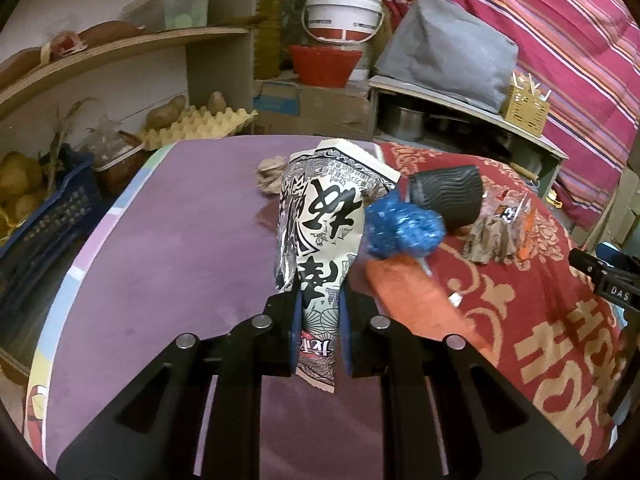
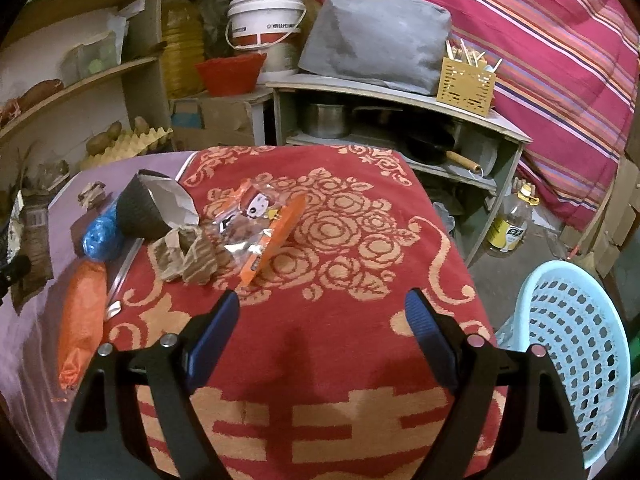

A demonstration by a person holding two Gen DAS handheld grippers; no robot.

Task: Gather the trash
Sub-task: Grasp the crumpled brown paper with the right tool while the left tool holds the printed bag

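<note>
My left gripper (image 1: 320, 320) is shut on a black-and-white printed snack bag (image 1: 324, 224) and holds it upright above the purple table (image 1: 180, 240). My right gripper (image 2: 322, 312) is open and empty over the red patterned cloth (image 2: 340, 240). On the table lie a black paper cup (image 2: 148, 204) on its side, a blue crumpled wrapper (image 2: 100, 236), an orange bag (image 2: 82, 312), brown crumpled paper (image 2: 188, 256) and an orange-and-silver snack wrapper (image 2: 260, 224). A light blue perforated basket (image 2: 576, 360) stands at the right beside the table.
Another brown paper ball (image 1: 272, 174) lies at the table's far side. Shelves with egg trays (image 1: 200, 124) and potatoes stand at the left. A low shelf (image 2: 400, 92) with pots, a white bucket (image 2: 264, 20) and a grey cover stand behind. An oil bottle (image 2: 510, 224) stands on the floor.
</note>
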